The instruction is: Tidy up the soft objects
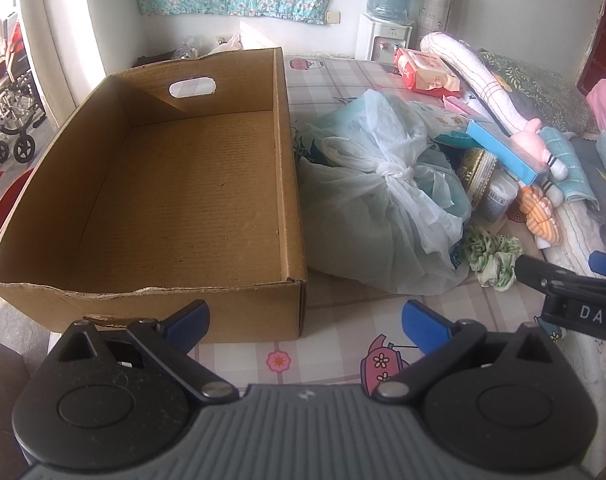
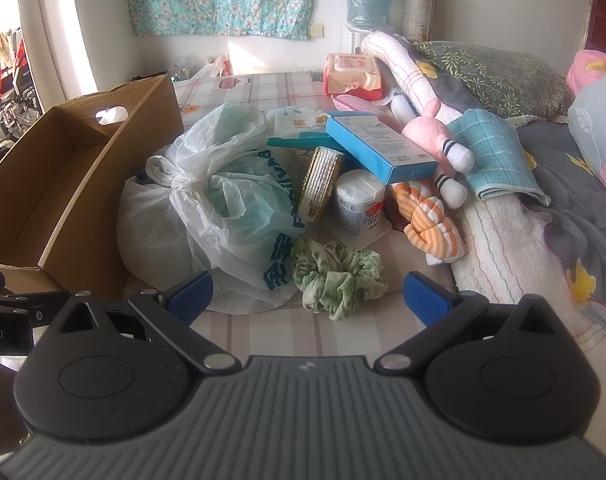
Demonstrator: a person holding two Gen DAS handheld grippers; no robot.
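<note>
Two tongs: both spread wide with nothing between their blue pads, hovering low over the bed at the near edge of the pile.
Far left, box: brown open-topped corrugated cardboard box (image 1: 191, 184) with an oval handle cut-out; nothing lies in it, so it looks meant as the bin for the sorted items.
Left tongs (image 1: 305, 320): gaping, holding nothing, aimed at the box's near right corner, probably waiting beside the bin.
Beside the box: knotted translucent white plastic bag (image 2: 207, 208) with teal print, slumped against the box's right wall; soft and bulky, it will sag when lifted.
Right tongs (image 2: 307, 294): equally wide apart, gripping nothing, pointed at the scrunchie just ahead, likely lined up for a first pick.
Nearest soft thing: crumpled green-and-white fabric scrunchie (image 2: 337, 278), lying on the checked bed sheet (image 2: 263, 328), touching the bag's lower edge and free on top.
Behind it: gold-rimmed round tin (image 2: 319, 184) standing on edge and white cylindrical jar (image 2: 359, 204), both hard, propped among the pile.
Above those: flat blue cardboard box (image 2: 383, 148) resting tilted on the heap.
Right of centre: orange-and-white striped rolled socks (image 2: 431, 220), beside a pink plush toy (image 2: 435, 128) with striped legs.
Far right: folded teal checked cloth (image 2: 491, 152) draped on a white towel (image 2: 507, 248).
</note>
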